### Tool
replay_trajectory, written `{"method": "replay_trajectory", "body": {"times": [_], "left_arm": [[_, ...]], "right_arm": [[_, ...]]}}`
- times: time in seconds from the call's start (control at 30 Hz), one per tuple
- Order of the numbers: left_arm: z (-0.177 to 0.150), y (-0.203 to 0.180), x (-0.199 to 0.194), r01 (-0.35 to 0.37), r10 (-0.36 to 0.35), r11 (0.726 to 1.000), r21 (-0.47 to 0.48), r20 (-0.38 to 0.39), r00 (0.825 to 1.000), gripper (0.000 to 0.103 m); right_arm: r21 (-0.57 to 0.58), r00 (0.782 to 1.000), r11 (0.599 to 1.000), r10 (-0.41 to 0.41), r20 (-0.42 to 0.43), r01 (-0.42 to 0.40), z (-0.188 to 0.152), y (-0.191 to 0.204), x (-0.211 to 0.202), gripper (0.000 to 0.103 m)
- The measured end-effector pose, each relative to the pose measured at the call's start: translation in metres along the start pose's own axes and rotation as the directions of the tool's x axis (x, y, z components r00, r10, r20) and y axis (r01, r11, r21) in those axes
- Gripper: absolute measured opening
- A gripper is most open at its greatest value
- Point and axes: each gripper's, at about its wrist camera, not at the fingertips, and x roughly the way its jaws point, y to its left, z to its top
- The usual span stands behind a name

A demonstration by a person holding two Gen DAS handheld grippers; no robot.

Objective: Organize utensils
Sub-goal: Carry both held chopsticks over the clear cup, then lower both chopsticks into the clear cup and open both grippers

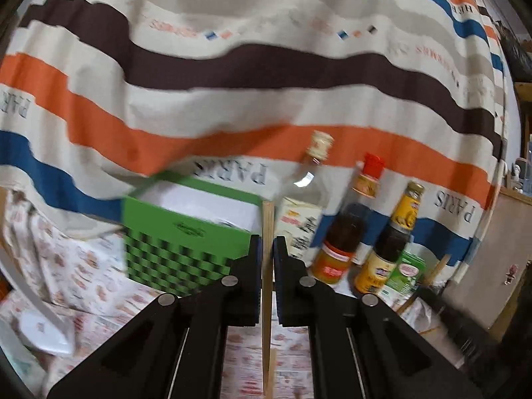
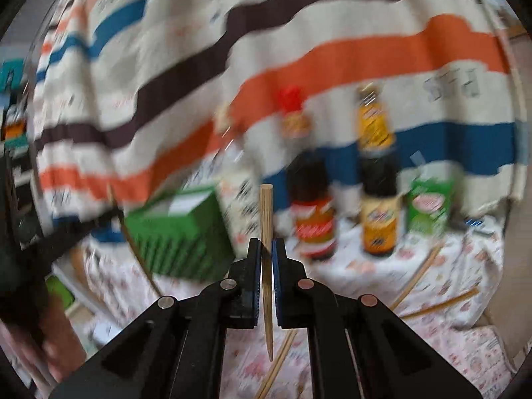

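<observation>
Chopstick (image 1: 267, 266) clamped upright betw. left gripper (image 1: 266, 249) pads; right (image 2: 266, 252) likewise, blurry.

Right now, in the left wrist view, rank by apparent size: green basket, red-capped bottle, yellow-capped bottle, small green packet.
1. green basket
2. red-capped bottle and yellow-capped bottle: look alike, can't rank
3. small green packet, partly hidden

A basket (image 1: 179, 232) stood on the table (image 1: 99, 272) left of three bottles (image 1: 345, 229) ranged before the hanging cloth (image 1: 266, 66), a small carton (image 1: 404, 274) at their right, loose chopsticks (image 2: 442, 302) lying nearer.
</observation>
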Motion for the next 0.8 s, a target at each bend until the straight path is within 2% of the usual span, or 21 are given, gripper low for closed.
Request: {"method": "replay_trajectory", "body": {"times": [0.17, 0.23, 0.33, 0.47, 0.57, 0.63, 0.73, 0.8], "left_arm": [[-0.001, -0.037, 0.030, 0.090, -0.091, 0.996, -0.021, -0.036, 0.995, 0.006], [0.003, -0.051, 0.037, 0.133, -0.135, 0.990, -0.052, -0.033, 0.990, 0.006], [0.006, -0.068, 0.042, 0.184, -0.186, 0.977, -0.108, -0.015, 0.982, 0.006], [0.004, -0.084, 0.051, 0.193, -0.193, 0.971, -0.141, 0.014, 0.981, 0.006], [-0.002, -0.105, 0.063, 0.142, -0.140, 0.988, -0.051, 0.057, 0.989, 0.006], [-0.010, -0.110, 0.075, 0.160, -0.157, 0.986, -0.038, 0.078, 0.985, 0.006], [-0.019, -0.116, 0.102, 0.152, -0.152, 0.988, -0.018, -0.014, 0.988, 0.006], [-0.025, -0.121, 0.115, 0.106, -0.106, 0.994, 0.009, -0.051, 0.993, 0.006]], "right_arm": [[0.059, 0.997, 0.998, -0.014, 0.080, 0.010, 0.024, -0.037, -0.017, 0.008], [0.063, 0.991, 0.997, -0.050, 0.123, 0.042, 0.027, -0.056, -0.015, 0.008], [0.038, 0.987, 0.996, -0.089, 0.135, 0.084, 0.031, -0.080, -0.010, 0.008], [0.002, 0.996, 0.997, -0.083, 0.043, 0.083, 0.029, -0.099, 0.012, 0.008], [-0.009, 0.997, 0.997, -0.071, -0.005, 0.071, 0.025, -0.107, 0.027, 0.008], [-0.013, 0.996, 0.998, -0.062, -0.064, 0.061, 0.020, -0.111, 0.039, 0.008], [-0.014, 0.990, 0.998, -0.061, -0.127, 0.060, 0.013, -0.117, 0.052, 0.008], [-0.004, 0.986, 0.999, -0.047, -0.159, 0.047, 0.010, -0.122, 0.059, 0.008]]}}
